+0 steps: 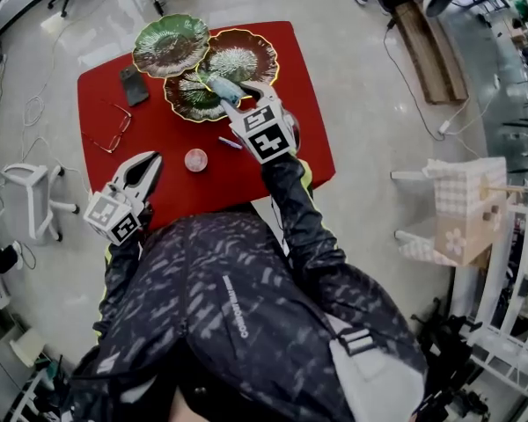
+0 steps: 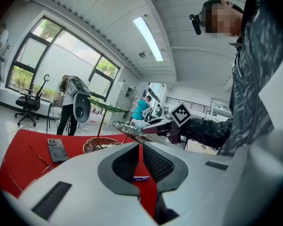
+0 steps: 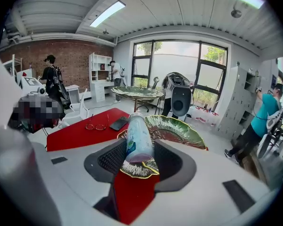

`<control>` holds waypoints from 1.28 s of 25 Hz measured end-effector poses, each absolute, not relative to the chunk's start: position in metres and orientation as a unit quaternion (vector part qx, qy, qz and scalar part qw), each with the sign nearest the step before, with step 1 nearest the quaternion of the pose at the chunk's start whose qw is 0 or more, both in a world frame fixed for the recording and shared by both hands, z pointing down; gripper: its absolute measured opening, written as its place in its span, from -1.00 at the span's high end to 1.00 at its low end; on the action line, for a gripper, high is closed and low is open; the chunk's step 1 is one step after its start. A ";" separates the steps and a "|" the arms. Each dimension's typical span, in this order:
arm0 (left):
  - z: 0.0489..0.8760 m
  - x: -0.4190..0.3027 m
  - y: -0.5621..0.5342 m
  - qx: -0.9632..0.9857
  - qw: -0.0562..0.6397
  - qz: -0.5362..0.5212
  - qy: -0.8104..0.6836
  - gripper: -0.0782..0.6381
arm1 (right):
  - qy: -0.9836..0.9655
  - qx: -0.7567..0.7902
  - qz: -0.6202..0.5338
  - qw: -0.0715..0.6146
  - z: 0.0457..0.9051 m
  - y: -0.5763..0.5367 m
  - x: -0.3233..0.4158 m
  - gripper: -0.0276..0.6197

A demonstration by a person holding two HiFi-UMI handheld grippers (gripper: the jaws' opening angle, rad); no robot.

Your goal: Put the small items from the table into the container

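My right gripper [image 1: 229, 97] is shut on a pale blue-and-white tube [image 1: 222, 86] and holds it over the lowest plate [image 1: 183, 100] of a tiered green-and-gold leaf dish. In the right gripper view the tube [image 3: 138, 138] lies between the pads, above that plate's gold rim [image 3: 140, 171]. On the red table [image 1: 273, 161] lie a small round pink tin [image 1: 196, 160] and a short blue stick [image 1: 230, 142]. My left gripper [image 1: 151, 163] hovers at the table's front left, shut and empty. Through its jaws, the left gripper view shows the blue stick [image 2: 141, 178].
A dark phone [image 1: 134, 84] and a pair of glasses [image 1: 114, 130] lie on the table's left side. Two higher leaf plates [image 1: 171, 45] [image 1: 242, 57] stand at the back. A white chair [image 1: 35, 200] is at the left, and people stand further off in the room.
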State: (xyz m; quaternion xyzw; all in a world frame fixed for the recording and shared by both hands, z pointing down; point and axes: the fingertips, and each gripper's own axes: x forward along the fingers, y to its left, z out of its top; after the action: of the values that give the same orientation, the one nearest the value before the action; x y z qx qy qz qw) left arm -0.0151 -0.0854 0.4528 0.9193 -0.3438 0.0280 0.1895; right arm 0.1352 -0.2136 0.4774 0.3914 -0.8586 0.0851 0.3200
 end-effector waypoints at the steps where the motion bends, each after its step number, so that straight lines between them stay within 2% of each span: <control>1: 0.454 -0.013 -0.085 0.919 0.190 0.028 -0.345 0.69 | -0.859 0.390 0.085 0.320 0.479 -0.216 0.137 0.32; 20: 0.461 0.005 -0.109 0.912 0.195 0.043 -0.358 0.69 | -0.864 0.361 0.096 0.339 0.505 -0.248 0.145 0.32; 32: 0.462 0.008 -0.114 0.912 0.197 0.045 -0.357 0.69 | -0.864 0.371 0.099 0.326 0.502 -0.254 0.150 0.32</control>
State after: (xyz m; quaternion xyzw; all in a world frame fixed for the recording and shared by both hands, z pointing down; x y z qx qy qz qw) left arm 0.0084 -0.1138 0.4619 0.9117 -0.3575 0.0455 0.1972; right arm 0.1501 -0.2544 0.5020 0.3711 -0.8636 0.0994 0.3264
